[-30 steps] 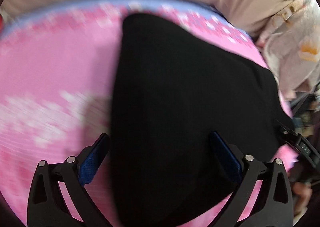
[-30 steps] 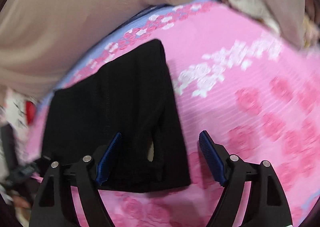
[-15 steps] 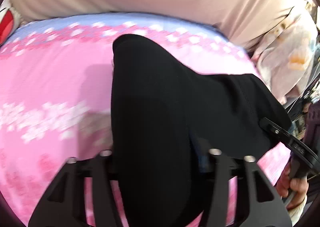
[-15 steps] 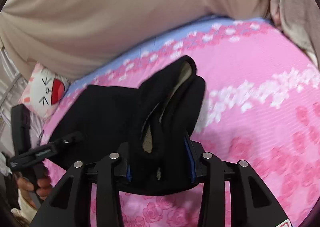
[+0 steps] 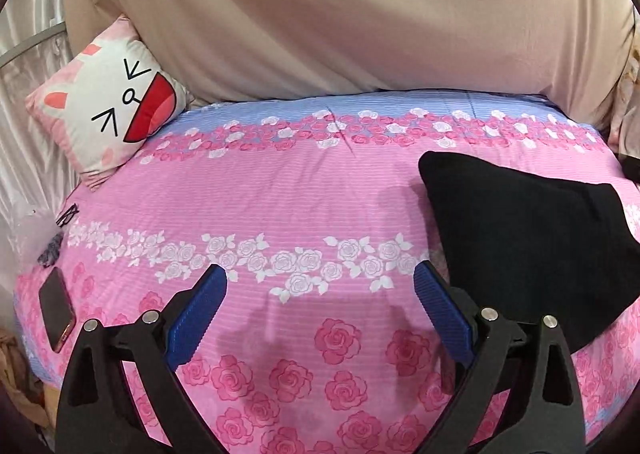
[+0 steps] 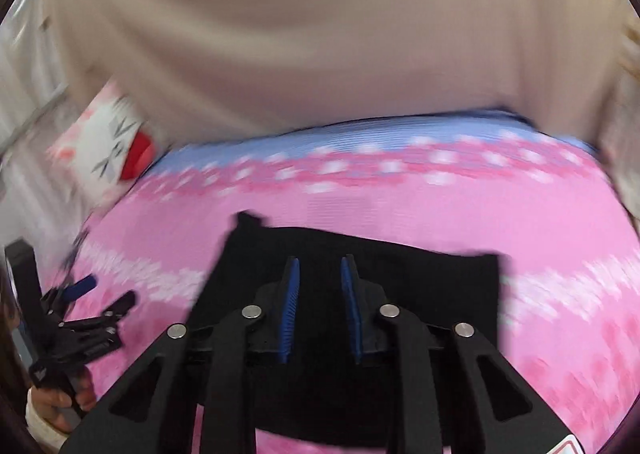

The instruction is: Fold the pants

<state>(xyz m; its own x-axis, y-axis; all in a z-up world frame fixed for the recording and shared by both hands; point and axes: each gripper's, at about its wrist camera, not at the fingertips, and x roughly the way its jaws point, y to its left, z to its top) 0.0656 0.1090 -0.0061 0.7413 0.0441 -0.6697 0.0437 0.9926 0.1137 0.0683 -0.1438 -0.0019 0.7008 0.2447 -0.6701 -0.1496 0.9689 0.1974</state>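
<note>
in the left wrist view the left gripper [image 5: 320,294] hangs over bare pink bedspread [image 5: 280,194], its jaws opening wide with nothing between them; the black pants [image 5: 532,238] lie off to its right as a folded bundle, just past the right-hand pad; a cartoon cushion [image 5: 108,106] and a phone [image 5: 56,310] sit far left, well apart; in the right wrist view, which is blurred, the right gripper [image 6: 320,286] is directly over the pants [image 6: 420,274], whose long axis seems to run across the frame; its jaws are closing to a narrow gap, and whether cloth is pinched i cannot tell; judged so, the right hand is the nearer for the next fold.
</note>
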